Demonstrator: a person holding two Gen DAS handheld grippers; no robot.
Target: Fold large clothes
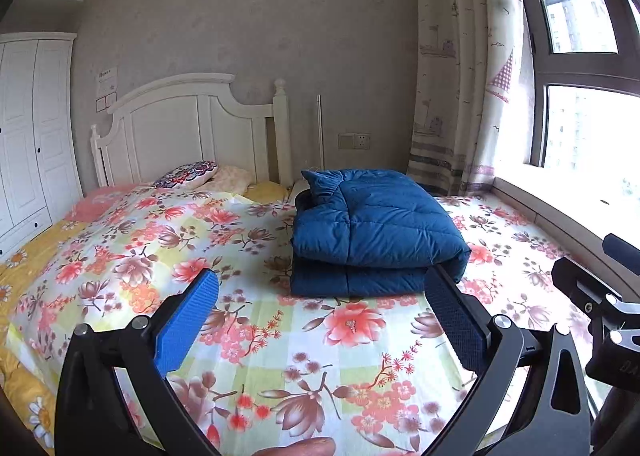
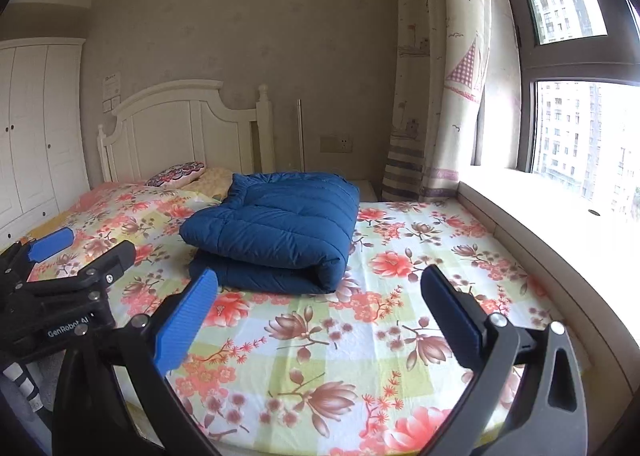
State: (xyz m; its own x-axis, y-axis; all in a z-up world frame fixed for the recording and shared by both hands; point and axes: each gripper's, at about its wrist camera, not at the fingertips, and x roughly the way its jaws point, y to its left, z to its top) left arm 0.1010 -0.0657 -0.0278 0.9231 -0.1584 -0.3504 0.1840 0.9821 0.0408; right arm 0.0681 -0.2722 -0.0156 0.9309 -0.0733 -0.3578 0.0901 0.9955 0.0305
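A dark blue quilted jacket (image 1: 374,232) lies folded into a thick stack on the floral bedsheet (image 1: 256,336); the right wrist view shows the same jacket (image 2: 276,232) in the middle of the bed. My left gripper (image 1: 322,298) is open, held back from the near edge of the stack, nothing between its blue pads. My right gripper (image 2: 320,294) is open too, just short of the stack's near right corner. Neither touches the jacket. The left gripper's body (image 2: 60,288) shows at the left of the right wrist view.
Pillows (image 1: 186,175) lie by the white headboard (image 1: 192,123) at the far end. A white wardrobe (image 1: 28,135) stands left. A curtain (image 1: 460,75) and window sill (image 2: 540,223) run along the bed's right side. Flat floral sheet (image 2: 420,256) spreads right of the jacket.
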